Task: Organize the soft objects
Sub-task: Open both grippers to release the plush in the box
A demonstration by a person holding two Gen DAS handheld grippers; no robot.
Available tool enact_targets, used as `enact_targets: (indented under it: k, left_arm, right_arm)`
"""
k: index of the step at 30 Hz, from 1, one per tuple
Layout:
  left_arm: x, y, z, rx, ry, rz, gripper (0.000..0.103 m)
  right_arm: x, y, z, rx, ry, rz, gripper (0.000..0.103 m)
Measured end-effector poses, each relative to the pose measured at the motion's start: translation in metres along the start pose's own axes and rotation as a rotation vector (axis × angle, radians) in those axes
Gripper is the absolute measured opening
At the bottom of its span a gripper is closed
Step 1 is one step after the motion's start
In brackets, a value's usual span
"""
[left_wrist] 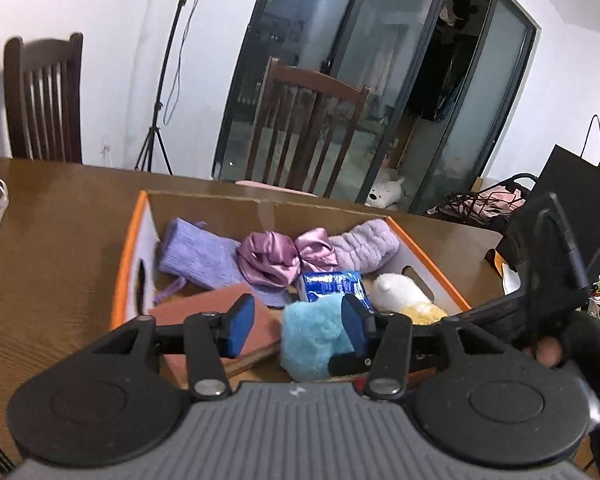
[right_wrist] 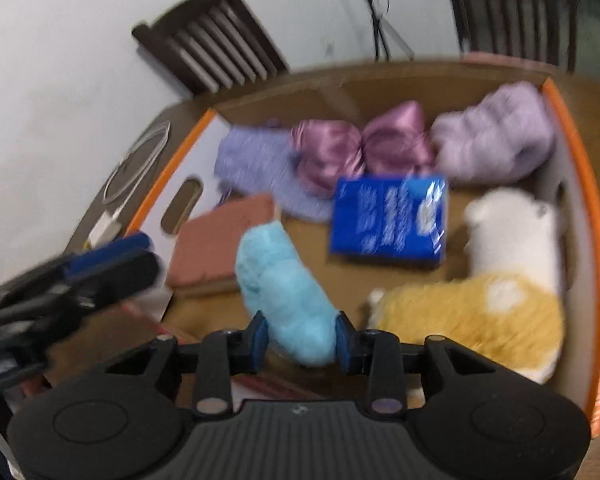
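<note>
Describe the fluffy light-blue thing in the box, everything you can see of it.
The light-blue plush is a fuzzy, elongated, roughly oval lump with no visible face or seams. The right gripper is shut on its near end, a blue pad pressing each side. It slants away over the floor of the cardboard box, its far end by the brown pad. The left wrist view shows it between the open left gripper's fingers.
</note>
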State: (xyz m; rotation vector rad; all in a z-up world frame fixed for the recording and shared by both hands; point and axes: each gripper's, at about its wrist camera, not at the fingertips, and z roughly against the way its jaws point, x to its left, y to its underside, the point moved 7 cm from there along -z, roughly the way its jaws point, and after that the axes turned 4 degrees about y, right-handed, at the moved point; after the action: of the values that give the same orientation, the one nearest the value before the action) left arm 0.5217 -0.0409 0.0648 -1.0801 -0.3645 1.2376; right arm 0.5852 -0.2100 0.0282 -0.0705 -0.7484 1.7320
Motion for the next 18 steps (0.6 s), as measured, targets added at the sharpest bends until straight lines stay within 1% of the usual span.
enact_targets:
  k: [2,4,5,6,10,12,14,16,18]
  left_arm:
    - [-0.001,-0.004,0.013,-0.012,-0.026,-0.013,0.05]
    - [-0.001,-0.009,0.029,-0.024,-0.042,-0.023,0.05]
    - [-0.002,-0.012,0.039,-0.033,-0.047,-0.027,0.051]
    - [-0.003,-0.015,0.052,-0.047,-0.05,-0.034,0.054]
    - [-0.008,-0.027,0.096,-0.1,-0.076,-0.075,0.061]
    - [-0.012,-0.031,0.116,-0.127,-0.077,-0.096,0.069]
    - [-0.016,-0.032,0.135,-0.151,-0.076,-0.116,0.073]
    - [-0.02,-0.032,0.151,-0.17,-0.078,-0.13,0.073]
    - [-0.021,-0.03,0.164,-0.185,-0.081,-0.131,0.076]
  right_arm:
    - [0.003,0.003,0.007,0.006,0.048,0.0,0.042]
    - [0.009,0.003,0.022,-0.015,0.065,0.003,0.048]
    - [0.014,0.002,0.034,-0.035,0.071,0.01,0.054]
    - [0.018,0.002,0.048,-0.059,0.073,0.017,0.054]
    - [0.036,-0.002,0.107,-0.159,0.091,0.048,0.056]
    - [0.047,0.0,0.145,-0.225,0.107,0.071,0.061]
    - [0.056,0.002,0.178,-0.283,0.117,0.094,0.064]
    - [0.062,0.008,0.204,-0.326,0.121,0.108,0.065]
    - [0.071,0.013,0.218,-0.356,0.123,0.121,0.066]
